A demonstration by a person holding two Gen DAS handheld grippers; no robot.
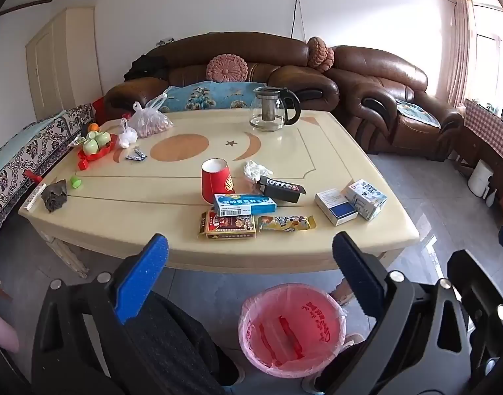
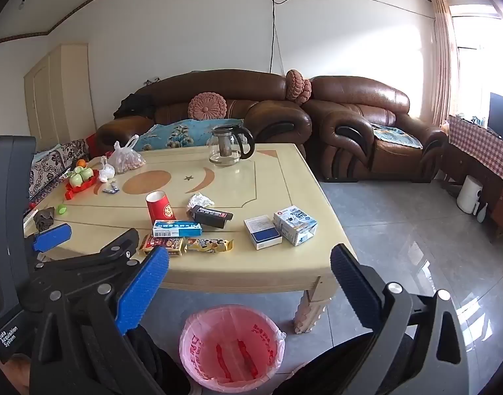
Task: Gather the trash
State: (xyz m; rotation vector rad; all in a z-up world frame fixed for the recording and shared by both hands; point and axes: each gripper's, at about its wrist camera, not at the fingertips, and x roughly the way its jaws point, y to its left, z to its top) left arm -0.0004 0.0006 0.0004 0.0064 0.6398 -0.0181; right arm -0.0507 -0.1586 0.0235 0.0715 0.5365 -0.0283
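Observation:
Trash lies on the near part of a cream table (image 1: 119,197): a red paper cup (image 1: 215,179), a crumpled tissue (image 1: 256,169), a black box (image 1: 281,189), a blue box (image 1: 244,204), a red pack (image 1: 230,226), a yellow wrapper (image 1: 287,223) and two white boxes (image 1: 350,200). A bin with a pink liner (image 1: 291,326) stands on the floor below the table's near edge, also in the right wrist view (image 2: 231,345). My left gripper (image 1: 251,256) is open and empty above the bin. My right gripper (image 2: 249,266) is open and empty beside it.
A glass teapot (image 1: 272,108), a bag of nuts (image 1: 149,120), green cups on a red tray (image 1: 96,143) and a dark lump (image 1: 55,194) are farther back on the table. Brown sofas (image 1: 383,98) stand behind. Grey tiled floor (image 2: 399,230) lies to the right.

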